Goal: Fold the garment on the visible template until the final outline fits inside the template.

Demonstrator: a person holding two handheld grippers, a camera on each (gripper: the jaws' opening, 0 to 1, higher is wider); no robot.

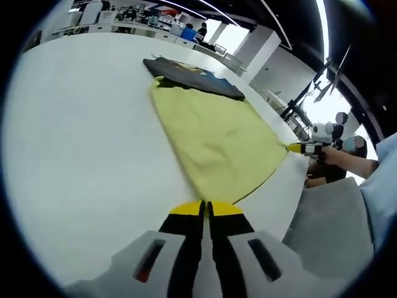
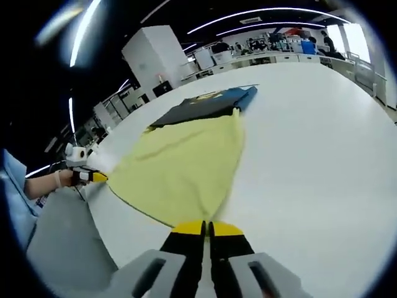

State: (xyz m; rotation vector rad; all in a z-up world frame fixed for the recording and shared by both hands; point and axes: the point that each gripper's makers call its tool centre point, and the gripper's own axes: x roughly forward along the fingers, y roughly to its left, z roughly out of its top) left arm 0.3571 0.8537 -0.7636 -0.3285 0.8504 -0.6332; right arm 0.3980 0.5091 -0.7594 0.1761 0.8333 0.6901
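**Both tools pinching the hem, garment stretched**

Left tool (image 1: pixel 205 210) jaws closed on one corner of the yellow garment (image 1: pixel 214 136); right tool (image 2: pixel 206 228) closed on the other corner. Spread apart to keep the near edge taut for a fold. Garment lies flat mid-tabletop (image 1: pixel 87 143), far end overlapping the dark template (image 1: pixel 192 76) toward the far edge. Fold not yet made.

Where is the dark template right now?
The dark flat template lies on the white table at the far end of the yellow cloth garment, which overlaps its near edge; the right gripper view shows it likewise.
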